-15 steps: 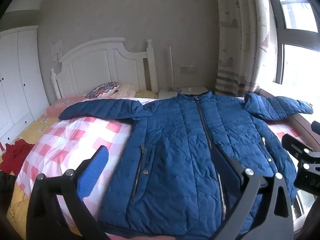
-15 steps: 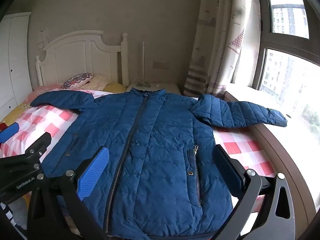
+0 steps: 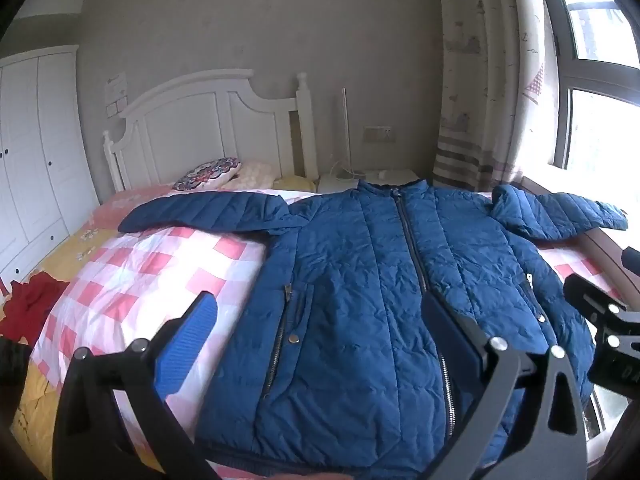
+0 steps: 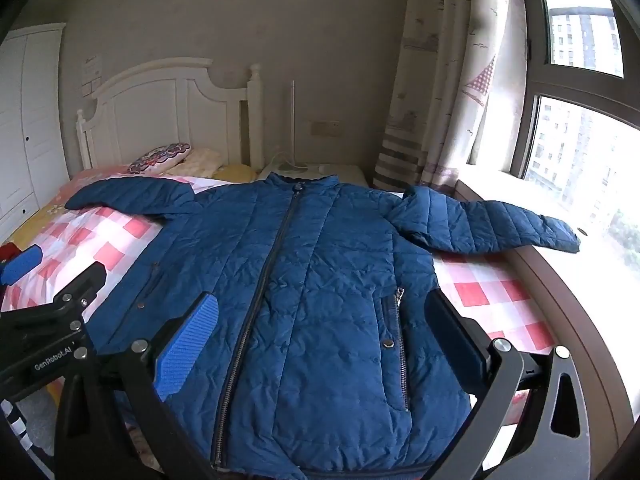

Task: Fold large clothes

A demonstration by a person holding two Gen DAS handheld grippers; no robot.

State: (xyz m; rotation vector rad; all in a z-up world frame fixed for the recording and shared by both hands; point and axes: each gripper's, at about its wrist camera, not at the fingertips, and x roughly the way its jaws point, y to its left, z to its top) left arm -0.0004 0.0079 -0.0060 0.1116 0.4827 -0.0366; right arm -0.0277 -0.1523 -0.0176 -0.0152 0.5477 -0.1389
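A blue quilted jacket [image 3: 360,296] lies flat and zipped on the bed, front up, collar toward the headboard, both sleeves spread out sideways. It also shows in the right wrist view [image 4: 312,288]. My left gripper [image 3: 320,320] is open and empty, held above the jacket's lower left part near the hem. My right gripper [image 4: 322,320] is open and empty above the lower right part. The right sleeve [image 4: 488,224] reaches the window sill. The left sleeve [image 3: 208,212] lies across the checked cover.
The bed has a pink and white checked cover [image 3: 132,280] and a white headboard [image 3: 208,132]. Pillows [image 3: 208,168] lie at its head. A red cloth [image 3: 28,304] lies at the left. A brown window sill [image 4: 580,320] runs along the right. A white wardrobe [image 3: 32,152] stands left.
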